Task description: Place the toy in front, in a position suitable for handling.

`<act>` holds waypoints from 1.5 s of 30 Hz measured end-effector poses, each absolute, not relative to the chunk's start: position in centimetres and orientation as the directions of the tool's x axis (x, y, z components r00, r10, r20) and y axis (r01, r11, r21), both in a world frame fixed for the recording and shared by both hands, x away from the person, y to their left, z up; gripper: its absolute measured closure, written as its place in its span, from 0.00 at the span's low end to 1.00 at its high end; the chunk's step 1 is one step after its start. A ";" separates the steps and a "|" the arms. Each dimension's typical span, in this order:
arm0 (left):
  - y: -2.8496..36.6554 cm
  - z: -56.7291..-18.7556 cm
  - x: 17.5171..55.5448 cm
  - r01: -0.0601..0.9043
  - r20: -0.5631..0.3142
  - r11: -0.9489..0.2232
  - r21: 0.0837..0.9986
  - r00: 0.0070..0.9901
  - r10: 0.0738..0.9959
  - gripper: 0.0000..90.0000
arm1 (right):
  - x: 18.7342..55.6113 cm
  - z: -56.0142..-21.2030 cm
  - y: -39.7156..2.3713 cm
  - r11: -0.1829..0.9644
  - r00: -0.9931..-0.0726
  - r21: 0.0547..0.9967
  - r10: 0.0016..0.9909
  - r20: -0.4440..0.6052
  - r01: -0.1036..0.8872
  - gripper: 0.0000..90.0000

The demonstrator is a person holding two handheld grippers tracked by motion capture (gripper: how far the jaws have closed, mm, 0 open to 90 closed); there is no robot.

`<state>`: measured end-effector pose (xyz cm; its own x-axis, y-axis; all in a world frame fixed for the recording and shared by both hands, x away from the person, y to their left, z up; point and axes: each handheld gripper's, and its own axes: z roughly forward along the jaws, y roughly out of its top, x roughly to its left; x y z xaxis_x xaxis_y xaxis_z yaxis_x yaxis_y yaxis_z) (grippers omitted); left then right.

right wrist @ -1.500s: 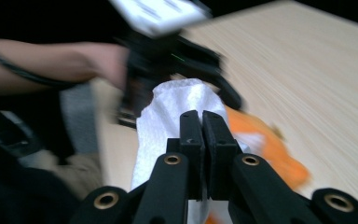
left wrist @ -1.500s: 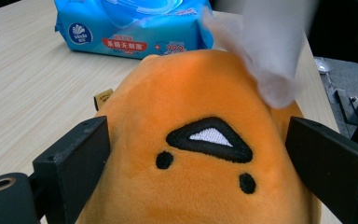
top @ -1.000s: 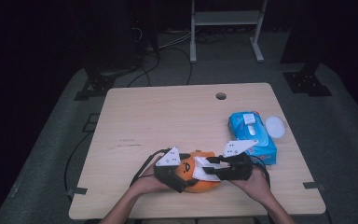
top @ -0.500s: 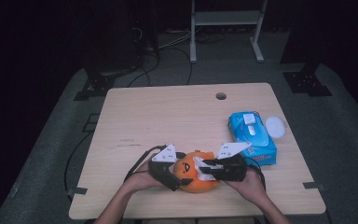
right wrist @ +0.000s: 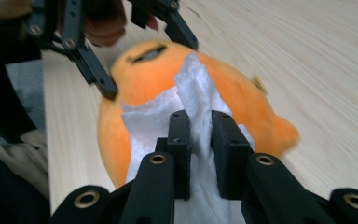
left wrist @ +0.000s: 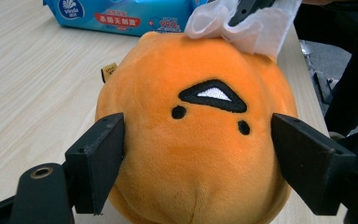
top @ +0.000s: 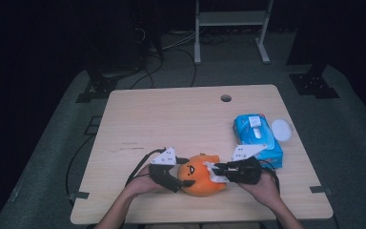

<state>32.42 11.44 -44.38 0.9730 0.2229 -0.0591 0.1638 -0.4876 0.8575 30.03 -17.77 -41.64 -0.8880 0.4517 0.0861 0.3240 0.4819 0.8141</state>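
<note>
Orange plush toy [top: 201, 174] on surface [top: 171, 119], near front edge, between both claws. Left claw [left wrist: 198, 158] just closing, jaws pressed against toy's sides, gripping it. Right claw [right wrist: 200, 154] just closing, clenched on white wipe [right wrist: 193, 93] draped over toy. Blue wipe pack [top: 258, 138] just beyond right claw.

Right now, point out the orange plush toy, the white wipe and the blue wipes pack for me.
orange plush toy [left wrist: 200, 154], left gripper view, on its face below the mouth.
white wipe [right wrist: 193, 100], right gripper view, on the bunched fold above the jaws.
blue wipes pack [top: 262, 138], high view, on its top.
</note>
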 end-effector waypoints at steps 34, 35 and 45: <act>11.5 -44.5 33.8 0.285 -0.144 -0.388 0.876 0.924 0.354 0.32 | 26.6 -41.2 -14.2 0.514 -0.921 0.837 0.389 -0.033 0.187 0.87; 11.5 -44.5 33.8 0.287 -0.145 -0.389 0.875 0.924 0.354 0.32 | 26.4 -41.3 -13.8 0.541 -0.920 0.825 0.386 -0.072 0.162 0.87; 12.1 -45.1 34.3 0.314 -0.184 -0.368 0.875 0.919 0.348 0.32 | 28.9 -41.4 -18.0 0.464 -0.853 0.843 0.521 -0.012 0.272 0.88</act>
<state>34.34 12.07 -45.06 0.9195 0.3476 -0.1835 0.3139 -0.3684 0.8751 28.95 -17.96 -41.44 -0.8533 0.5212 -0.0120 0.2716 0.4642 0.8431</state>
